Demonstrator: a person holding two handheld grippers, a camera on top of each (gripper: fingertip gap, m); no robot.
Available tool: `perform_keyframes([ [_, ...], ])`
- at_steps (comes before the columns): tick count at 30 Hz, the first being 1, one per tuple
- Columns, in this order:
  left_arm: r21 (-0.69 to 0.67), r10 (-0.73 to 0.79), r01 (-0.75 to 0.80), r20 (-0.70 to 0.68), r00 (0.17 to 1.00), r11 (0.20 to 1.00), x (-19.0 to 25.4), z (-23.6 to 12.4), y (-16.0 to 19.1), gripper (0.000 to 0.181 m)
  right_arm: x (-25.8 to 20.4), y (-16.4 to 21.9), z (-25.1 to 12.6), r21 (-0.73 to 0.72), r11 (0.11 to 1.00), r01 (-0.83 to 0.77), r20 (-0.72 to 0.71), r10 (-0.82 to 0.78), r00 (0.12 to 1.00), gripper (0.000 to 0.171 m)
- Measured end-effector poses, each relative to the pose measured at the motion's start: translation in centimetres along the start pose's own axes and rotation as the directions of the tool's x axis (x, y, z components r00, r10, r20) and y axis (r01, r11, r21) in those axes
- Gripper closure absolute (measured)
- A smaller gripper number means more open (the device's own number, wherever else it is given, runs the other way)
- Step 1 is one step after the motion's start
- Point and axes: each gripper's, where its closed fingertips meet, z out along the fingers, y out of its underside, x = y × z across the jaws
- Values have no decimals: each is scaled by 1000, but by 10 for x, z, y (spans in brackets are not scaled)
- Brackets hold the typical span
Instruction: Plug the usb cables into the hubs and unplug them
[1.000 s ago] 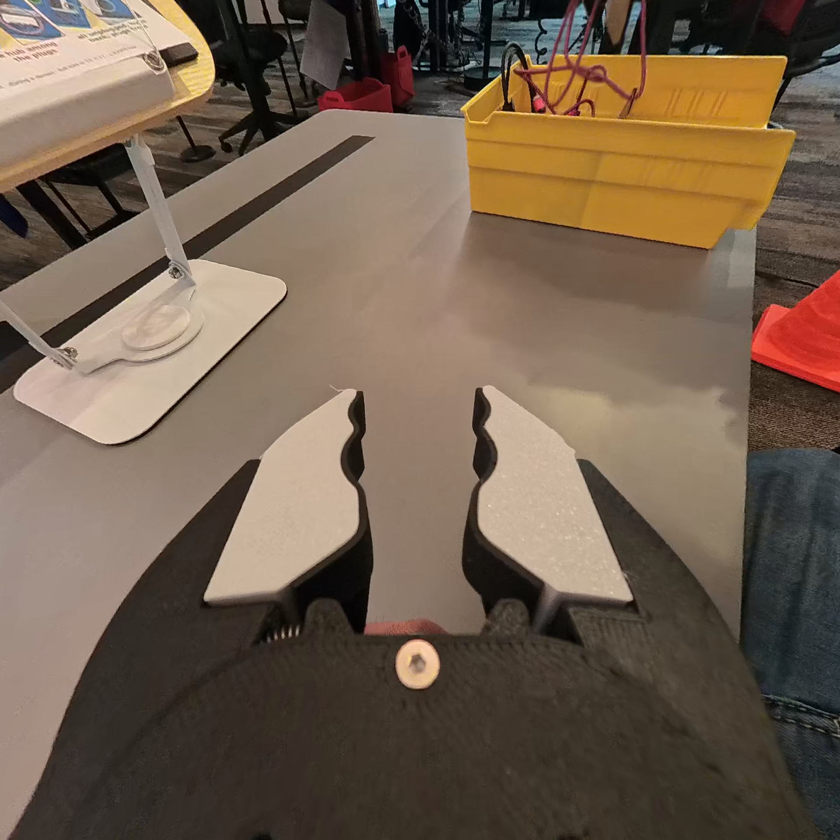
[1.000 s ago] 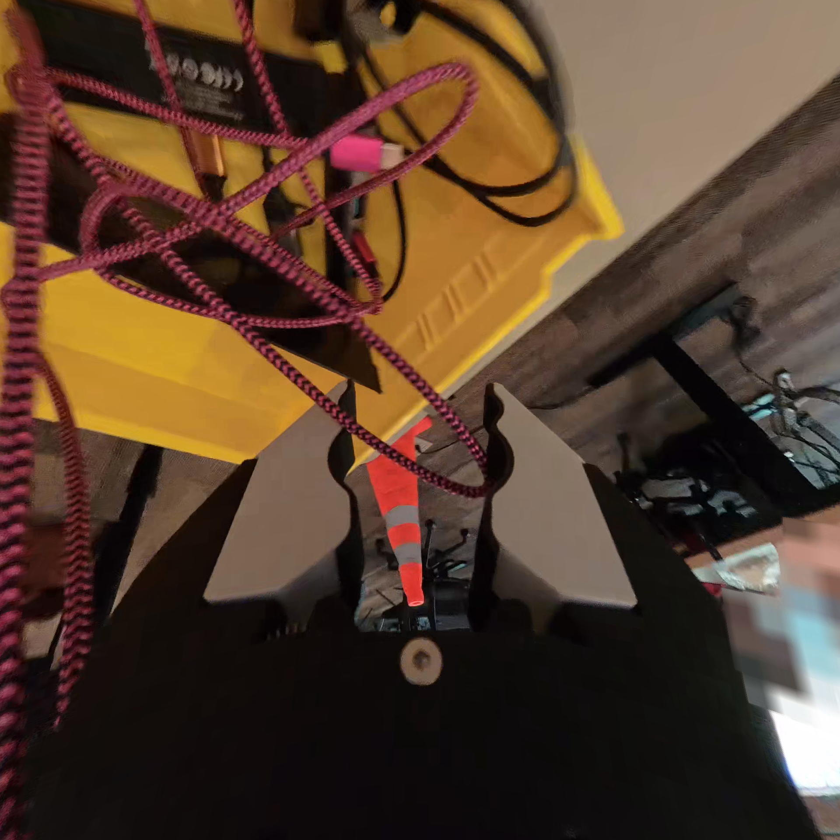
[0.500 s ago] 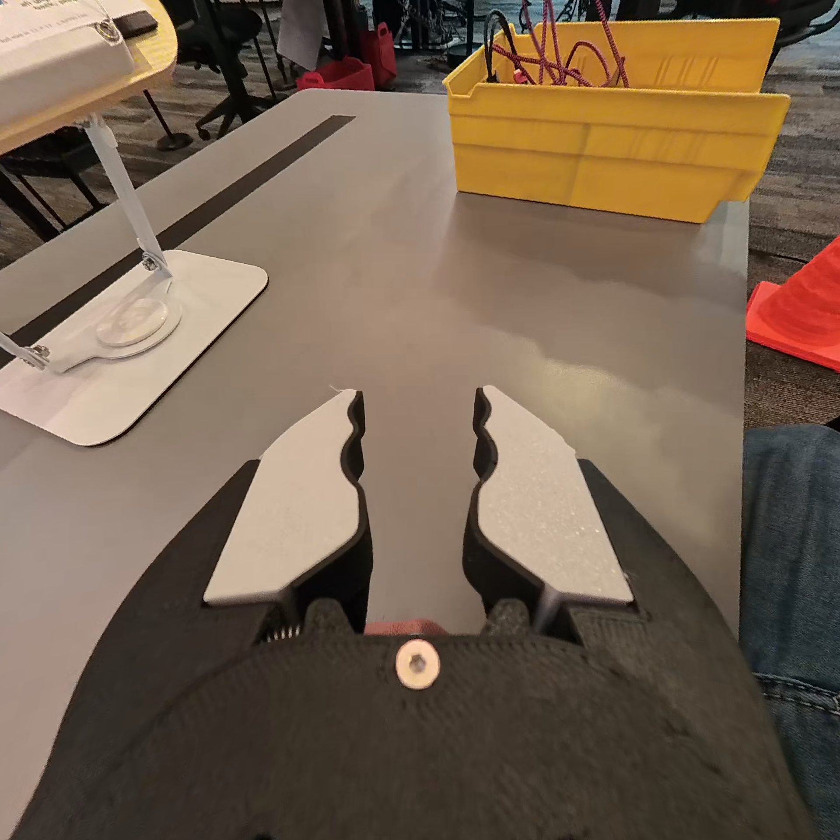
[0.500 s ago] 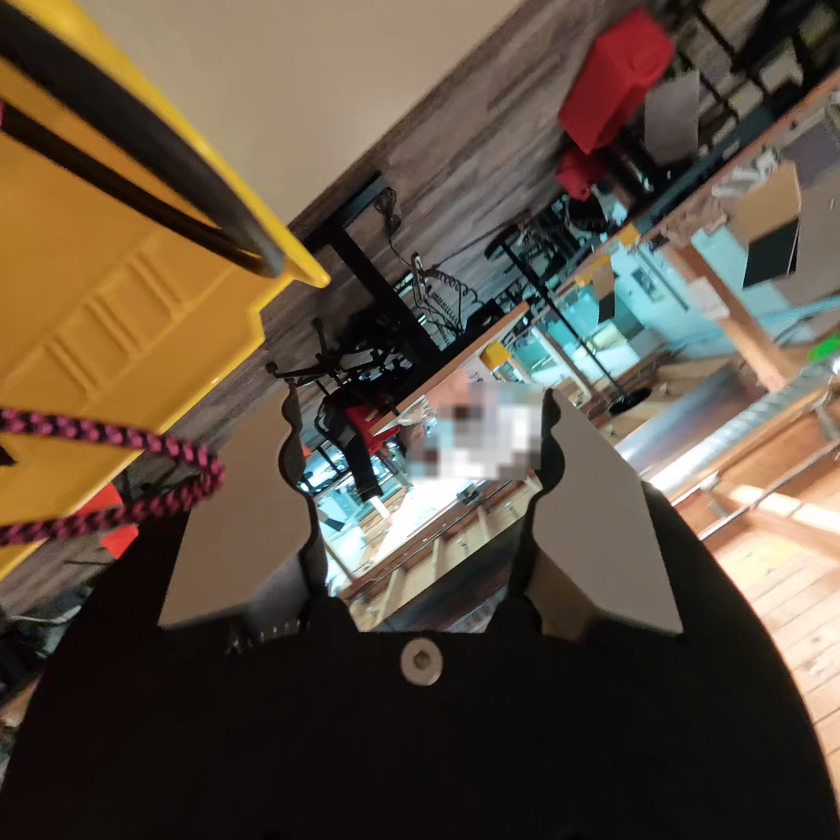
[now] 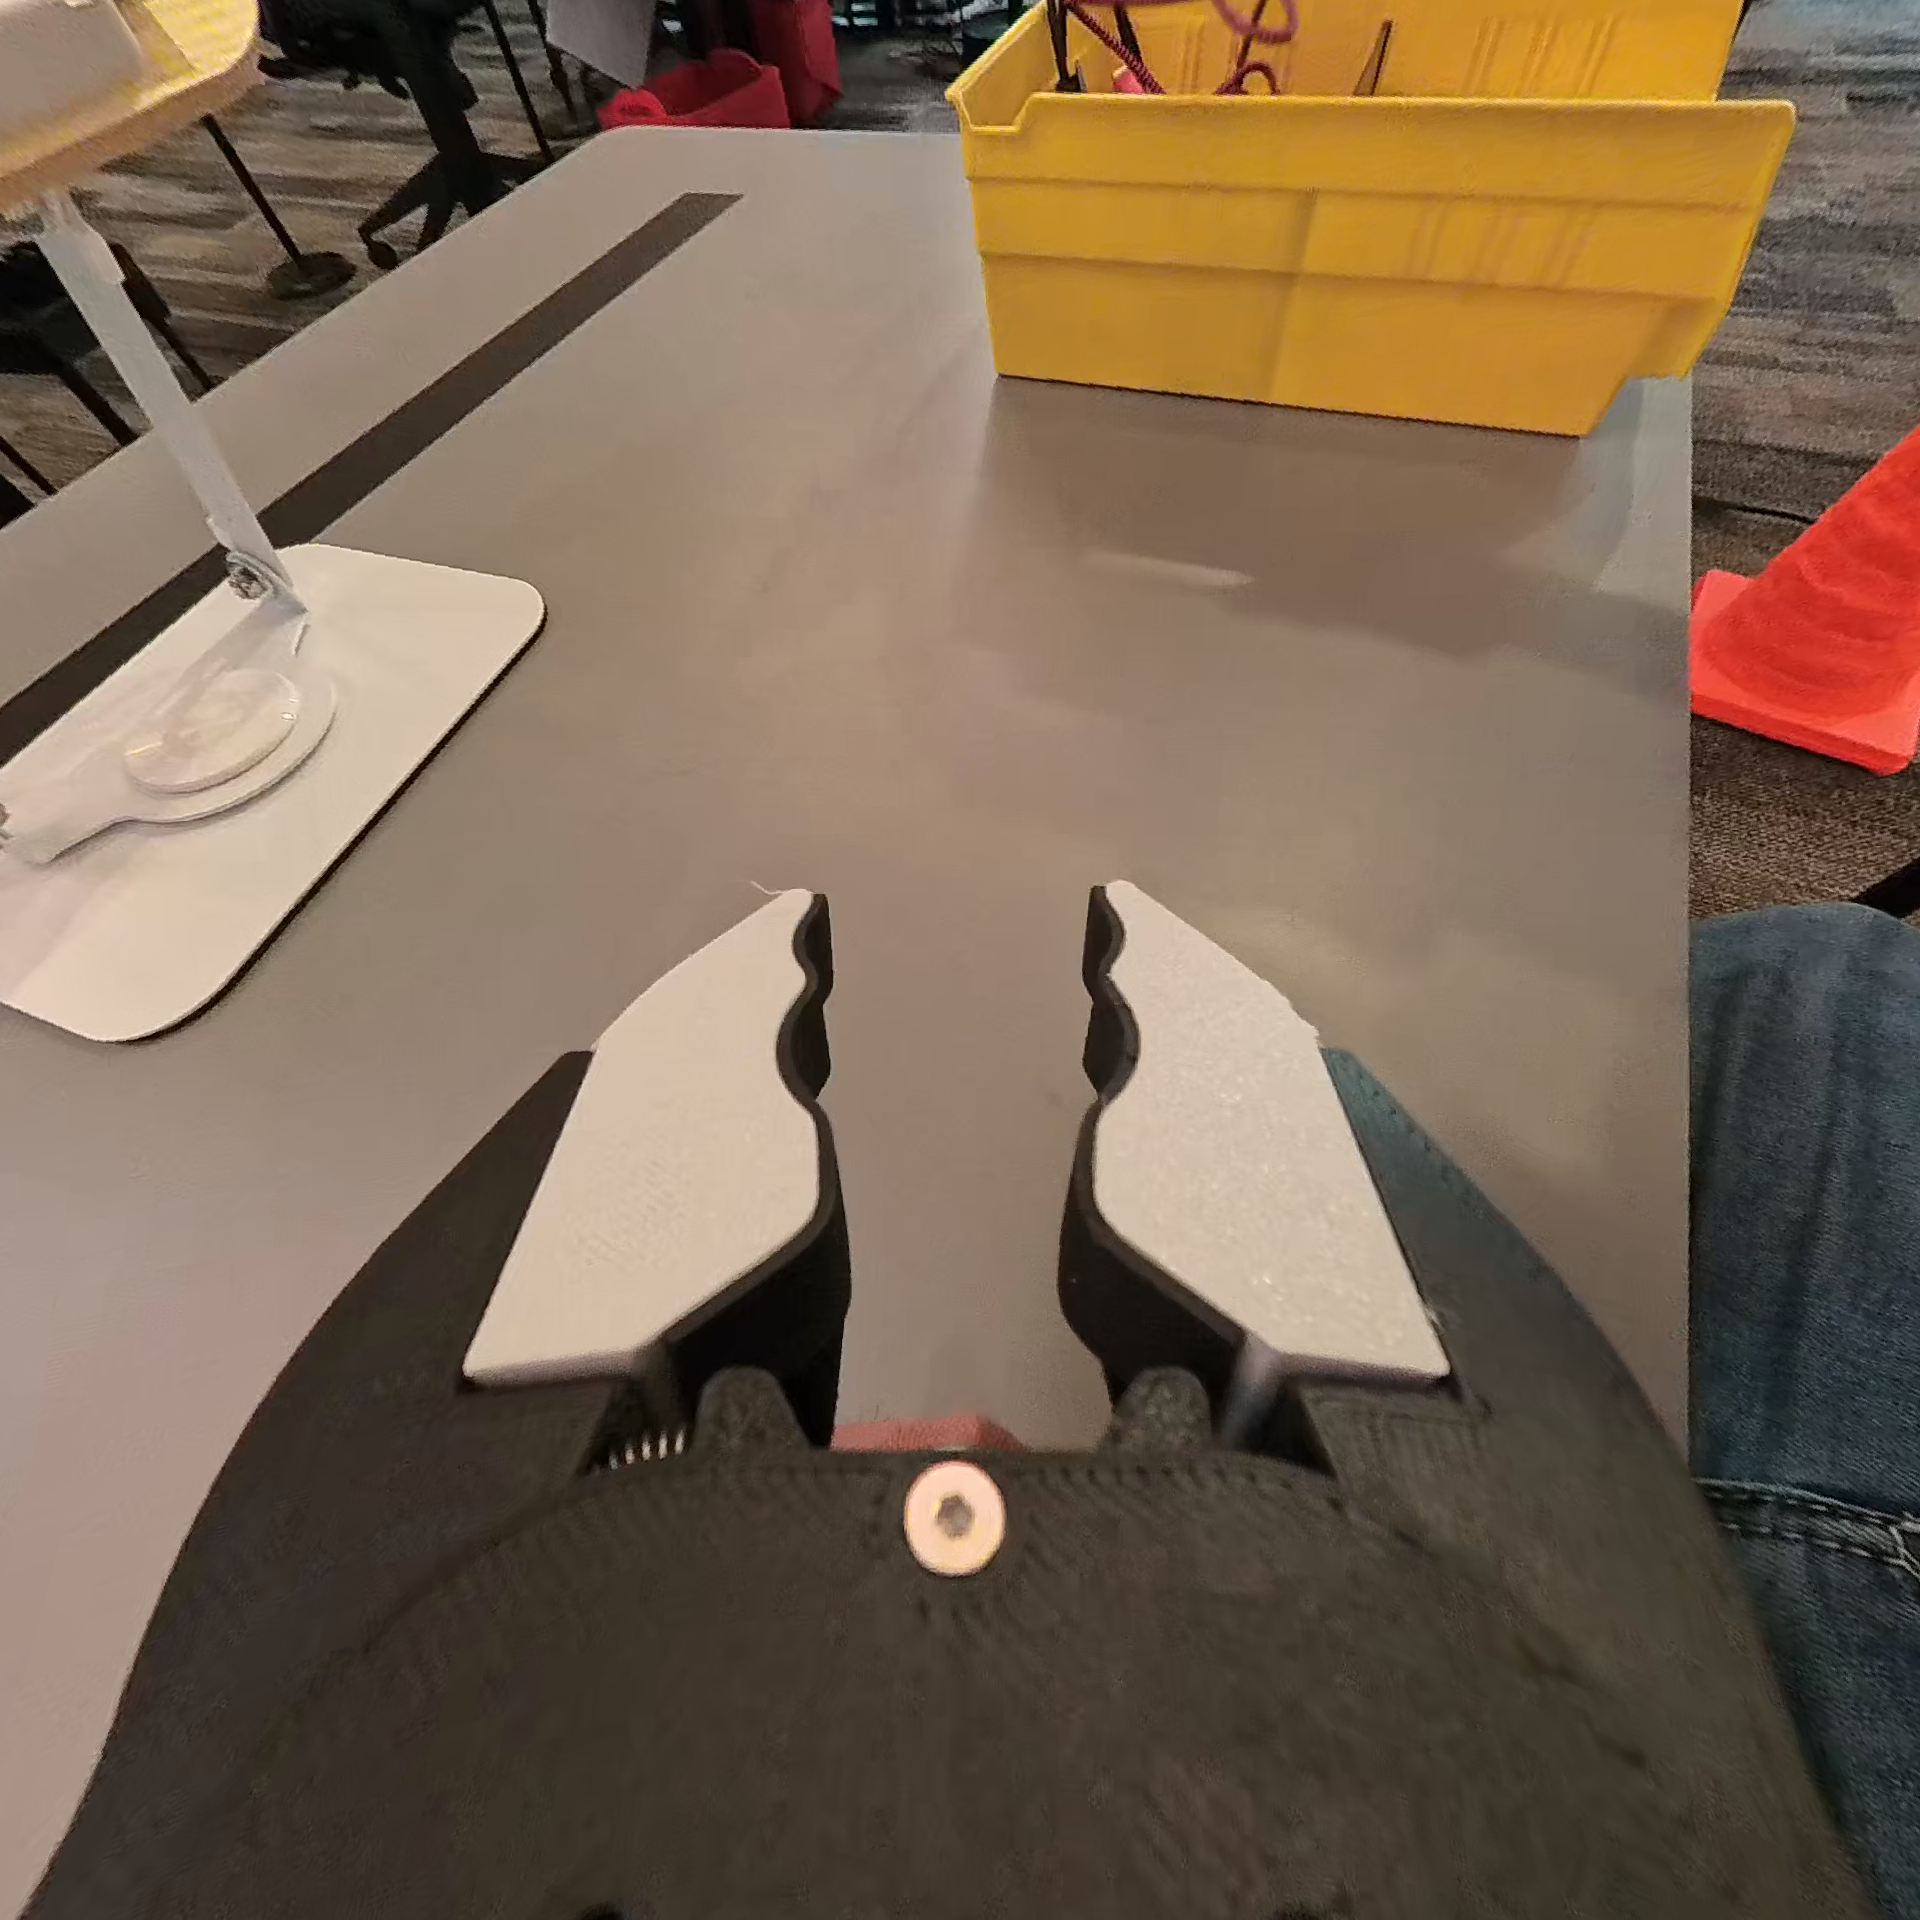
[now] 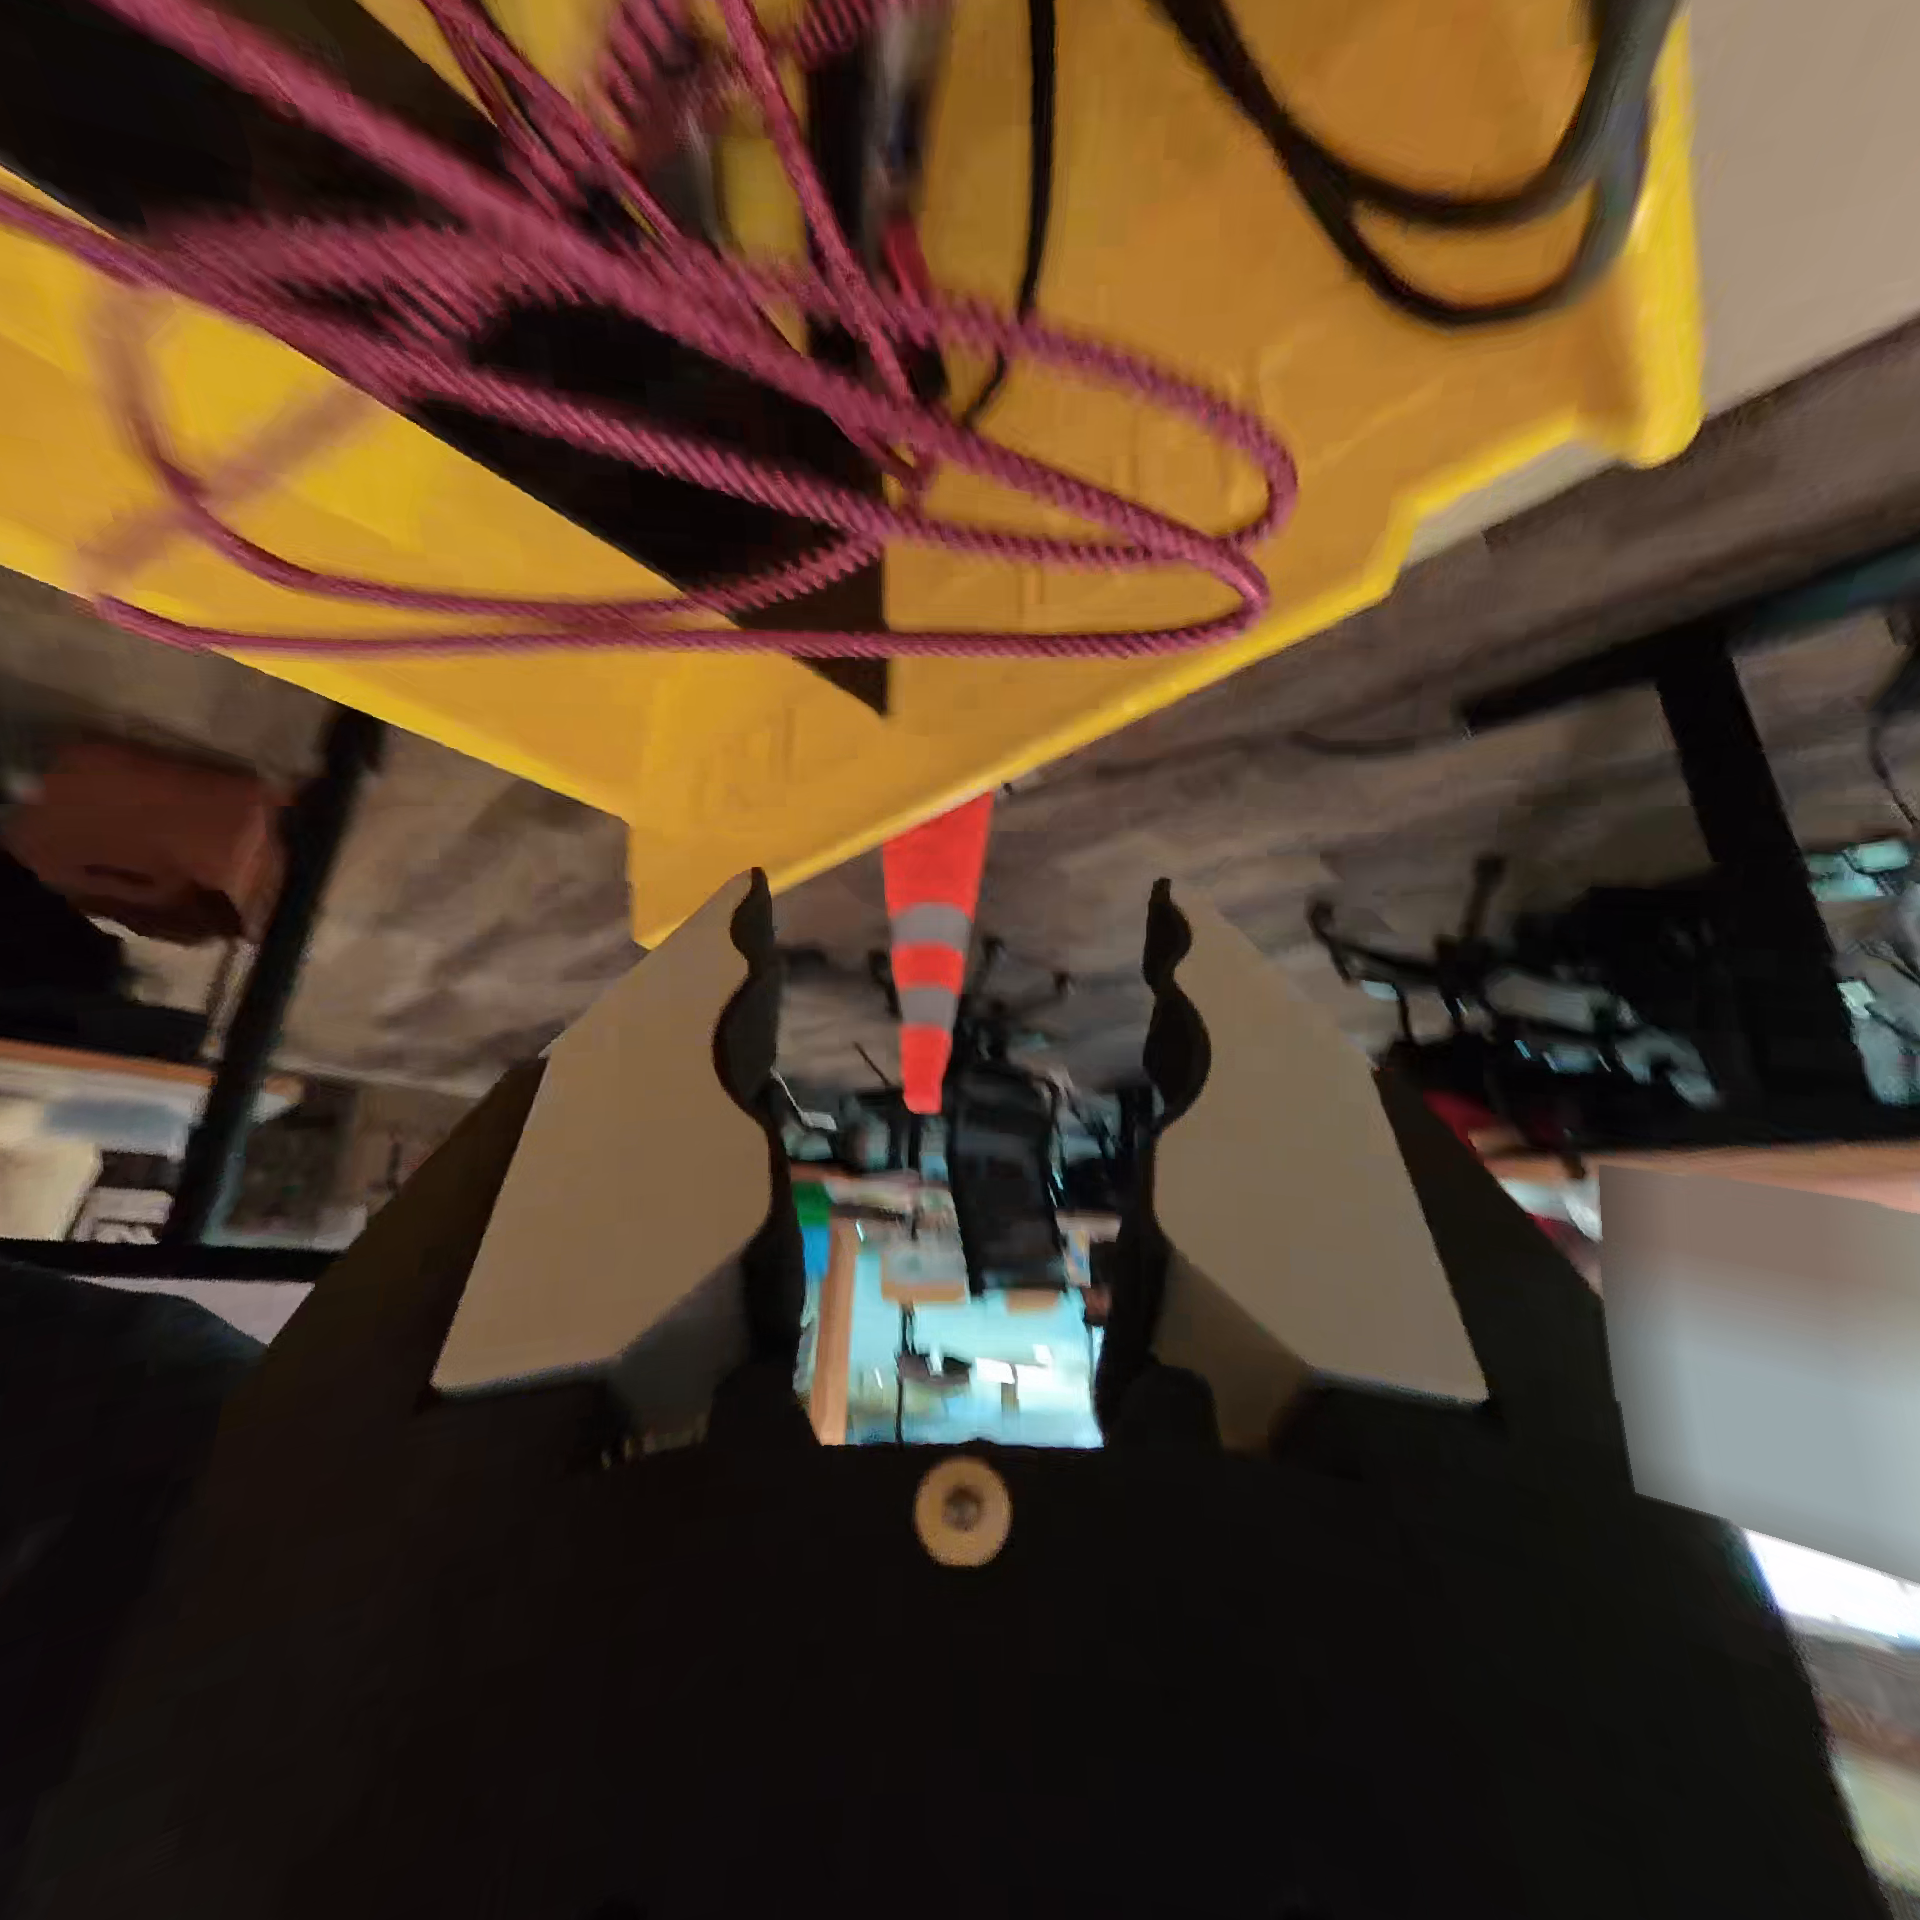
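A yellow bin [image 5: 1351,260] stands at the far right of the grey table [image 5: 831,675]. Magenta braided cables [image 5: 1236,42] and a black cable poke out of it. My left gripper [image 5: 956,904] is open and empty, low over the table's near part. The right wrist view is upside down and blurred: the bin [image 6: 727,727] fills the top, with loops of magenta cable [image 6: 935,520], a black cable [image 6: 1507,260] and dark flat hubs [image 6: 675,499] inside. My right gripper [image 6: 961,894] is open and empty, just outside the bin's rim.
A white stand base [image 5: 208,769] with a slanted arm sits at the table's left. A dark strip [image 5: 468,384] runs along the table. An orange cone [image 5: 1829,623] stands on the floor at right, also in the right wrist view [image 6: 930,956]. A person's jeans [image 5: 1818,1351] are at right. Left tips to right tips: about 55 cm.
My left gripper has drawn back slightly and tilted, so the bin sits higher in view. My right gripper swung away toward the room, then back over the bin, and opened wider.
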Motion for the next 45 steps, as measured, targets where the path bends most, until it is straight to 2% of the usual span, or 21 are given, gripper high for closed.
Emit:
perform_keyframes([
  [4, -3, 6, -6, -2, 1000, 1000, 1, -2, 1, 135, -19, -17, -23, 219, 976, 0, 51, -12, 999, 104],
  [7, 11, -2, 2, -1, 1000, 1000, -1, -5, 0, 135, -43, -41, -28, 390, 917, 84, 15, -98, 995, 114],
  [9, 24, -12, 12, -6, 1000, 1000, -1, -6, -2, 135, -50, -66, -25, 499, 862, 88, -14, -93, 996, 142],
  [11, 26, -13, 13, -10, 1000, 1000, 0, -5, -2, 135, -46, -89, -20, 602, 798, 21, -11, -18, 1000, 165],
  [13, 17, 0, 0, -7, 1000, 1000, 2, -5, -2, 135, -40, -104, -8, 662, 746, -74, 56, 50, 997, 171],
  [15, 11, 8, -8, -1, 1000, 1000, 3, -6, -2, 135, -31, -111, 10, 674, 720, -168, 116, 121, 986, 171],
  [19, 16, 8, -8, -1, 1000, 1000, 4, -7, -6, 135, -24, -129, 18, 722, 664, -197, 116, 164, 980, 171],
  [21, 14, 13, -13, -6, 1000, 1000, 6, -5, -8, 135, -27, -138, 26, 690, 705, -164, 56, 174, 983, 171],
  [23, 3, 26, -26, -7, 1000, 1000, 9, -3, -9, 135, -39, -142, 50, 579, 811, -84, -7, 108, 994, 171],
  [25, -6, 40, -40, 0, 999, 999, 11, -4, -10, 135, -38, -145, 52, 593, 800, -90, -15, 123, 992, 171],
  [27, -5, 40, -39, 13, 999, 999, 10, -9, -12, 135, -42, -142, 36, 661, 741, -120, 31, 134, 991, 163],
  [29, 3, 32, -32, 32, 999, 999, 6, -16, -16, 135, -44, -130, 19, 708, 692, -138, 40, 155, 987, 151],
  [33, 19, 24, -25, 83, 996, 1000, -4, -34, -29, 134, -51, -101, -9, 787, 601, -137, 39, 173, 984, 137],
  [35, -5, 36, -36, 150, 988, 999, -15, -46, -33, 129, -49, -85, -18, 814, 562, -144, 25, 214, 976, 130],
  [37, -44, 57, -48, 250, 966, 998, -32, -67, -36, 118, -45, -66, -23, 841, 517, -161, 11, 281, 960, 115],
  [41, -119, 54, 3, 470, 881, 993, -70, -145, -29, 104, -42, -36, -8, 882, 434, -184, 4, 384, 923, 86],
  [43, -145, 10, 86, 561, 828, 986, -88, -193, -13, 95, -39, -18, 10, 875, 439, -202, -16, 443, 896, 82],
  [45, -147, -29, 162, 648, 761, 976, -103, -241, 5, 93, -37, -4, 21, 891, 400, -213, -6, 481, 877, 85],
])
